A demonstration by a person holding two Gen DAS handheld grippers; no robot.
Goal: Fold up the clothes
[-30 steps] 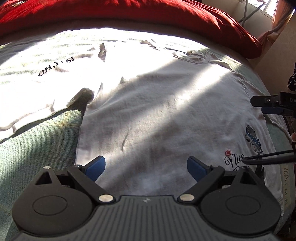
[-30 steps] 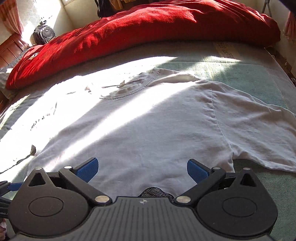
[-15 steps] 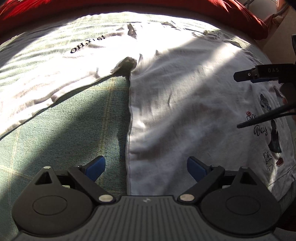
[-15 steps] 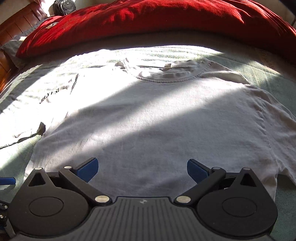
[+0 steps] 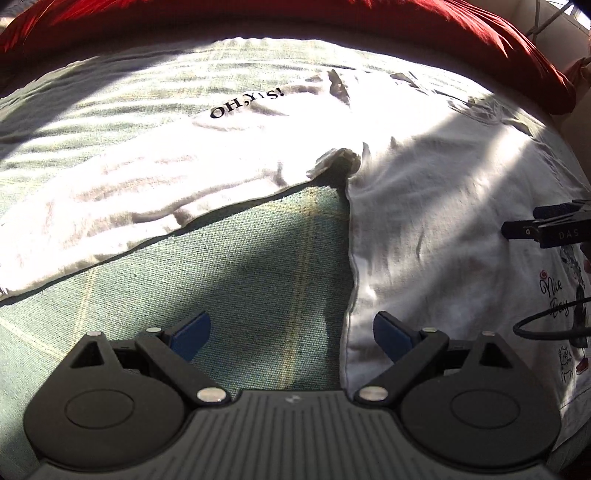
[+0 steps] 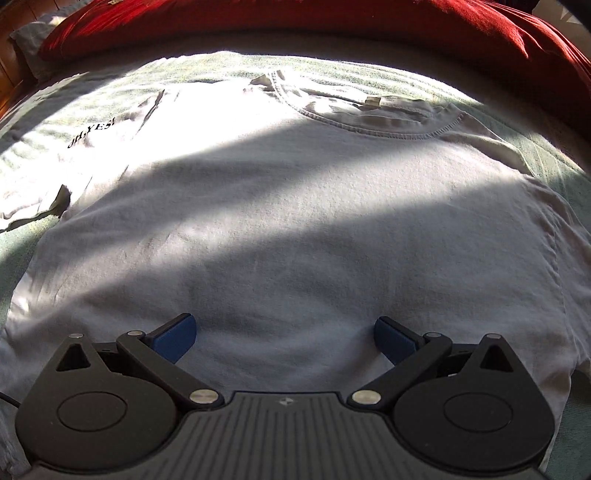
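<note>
one white t-shirt [image 6: 295, 229] lies flat on the green bed [image 5: 240, 280], one red duvet [image 6: 332, 18] bunched at the far edge. two grippers hover with fingers spread, empty: left gripper [image 5: 291, 332] over the shirt's left side seam, right gripper [image 6: 284, 334] above its middle.

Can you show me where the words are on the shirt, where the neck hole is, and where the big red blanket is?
Black "OH,YES!" lettering [image 5: 246, 104]: left wrist view, middle of the print.
Stitched neck hole of the white cotton T-shirt [image 6: 384, 123]: right wrist view, front collar band.
Big red blanket [image 6: 295, 18]: right wrist view, its middle fold.
</note>
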